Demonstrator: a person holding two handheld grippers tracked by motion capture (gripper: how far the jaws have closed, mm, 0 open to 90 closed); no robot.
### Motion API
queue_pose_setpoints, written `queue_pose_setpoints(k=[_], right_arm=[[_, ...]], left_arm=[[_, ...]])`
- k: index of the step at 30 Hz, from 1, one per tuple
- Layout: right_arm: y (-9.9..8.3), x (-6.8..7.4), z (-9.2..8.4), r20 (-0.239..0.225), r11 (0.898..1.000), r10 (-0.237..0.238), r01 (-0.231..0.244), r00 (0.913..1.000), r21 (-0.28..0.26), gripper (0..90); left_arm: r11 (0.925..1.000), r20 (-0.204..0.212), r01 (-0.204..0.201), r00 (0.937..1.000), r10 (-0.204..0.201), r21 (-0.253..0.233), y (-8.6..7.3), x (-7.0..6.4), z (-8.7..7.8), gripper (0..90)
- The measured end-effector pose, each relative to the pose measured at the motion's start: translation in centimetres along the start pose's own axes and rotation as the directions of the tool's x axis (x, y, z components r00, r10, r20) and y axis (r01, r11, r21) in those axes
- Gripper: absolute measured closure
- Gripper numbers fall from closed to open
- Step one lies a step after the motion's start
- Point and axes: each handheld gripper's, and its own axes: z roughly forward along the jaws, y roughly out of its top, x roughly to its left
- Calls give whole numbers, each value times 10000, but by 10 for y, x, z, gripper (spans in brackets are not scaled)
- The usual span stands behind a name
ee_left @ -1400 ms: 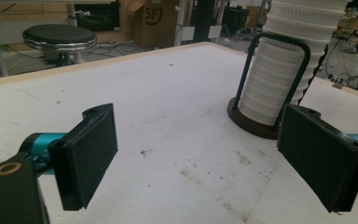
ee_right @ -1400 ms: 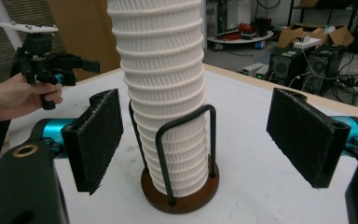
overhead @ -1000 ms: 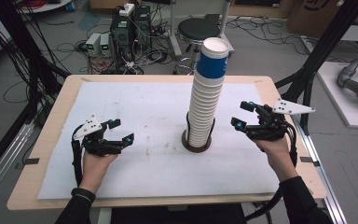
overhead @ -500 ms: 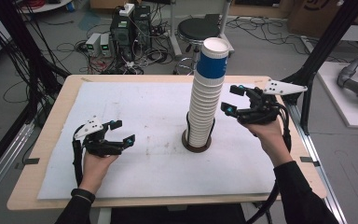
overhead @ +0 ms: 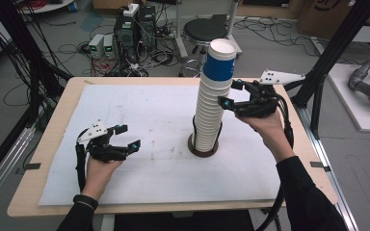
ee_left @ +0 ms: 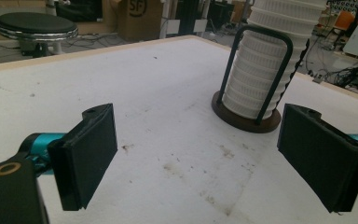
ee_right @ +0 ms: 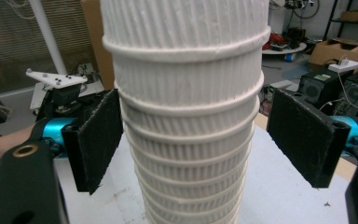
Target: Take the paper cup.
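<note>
stack: tall nested paper cups (overhead: 211, 110), ribbed white walls, top cup (overhead: 221, 60) w/ blue band; stood upright in dark round holder (overhead: 203, 147) w/ wire loop, mid-table on white sheet (overhead: 139, 115).
right gripper (overhead: 230, 94): jaws wide, one either side of the stack in the right gripper view, pads (ee_right: 95, 135) not touching it; nothing held.
left gripper (overhead: 127, 137): wide, empty, low over the sheet, well apart from the stack.
handling: prob. light, thin-walled, crushes if squeezed hard; ribs give grip, rims may stick when nested; tall column could tip.
grip spot: just under a rim near the top, gentle squeeze, lift straight up.
writing: none legible on cups; box (ee_left: 139, 11) behind, "SF".
</note>
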Motion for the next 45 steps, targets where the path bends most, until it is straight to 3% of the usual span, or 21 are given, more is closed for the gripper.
queue_pose_setpoints(k=[8, 27, 29, 37, 40, 41, 42, 43, 44, 45], right_arm=[[4, 2, 7, -26, 9998, -194, 195, 9998, 102, 172], [5, 2, 14, 1, 9999, -124, 124, 9999, 83, 144], [5, 1, 15, -12, 9999, -140, 140, 9999, 63, 145], [5, 0, 14, 1, 9998, -175, 175, 9998, 27, 146], [5, 1, 15, 15, 9999, -152, 152, 9999, 49, 147], [5, 1, 15, 15, 9999, -152, 152, 9999, 49, 147], [5, 1, 14, 0, 9999, -154, 154, 9999, 54, 147], [5, 1, 14, 0, 9999, -154, 154, 9999, 54, 147], [5, 1, 14, 8, 9998, -189, 189, 9998, 49, 147], [5, 1, 14, 8, 9998, -189, 189, 9998, 49, 147]], left_arm=[[10000, 15, -6, 10000, 6, 19, 0, 0, 1, 120], [10000, 253, 40, 9997, -41, 10, 5, -6, 7, 120], [9999, 318, -141, 9994, 139, 77, 10, -9, 9, 120], [9998, 986, -93, 9951, 109, -170, 35, -19, 14, 120], [9991, 1337, -115, 9909, 167, -397, 54, -25, 18, 120], [9991, 1337, -115, 9909, 167, -397, 54, -25, 18, 120], [9988, 1468, -245, 9887, 304, -423, 66, -29, 21, 120], [9988, 1468, -245, 9887, 304, -423, 66, -29, 21, 120], [9982, 1590, -399, 9862, 464, -441, 79, -32, 24, 120], [9982, 1590, -399, 9862, 464, -441, 79, -32, 24, 120]])
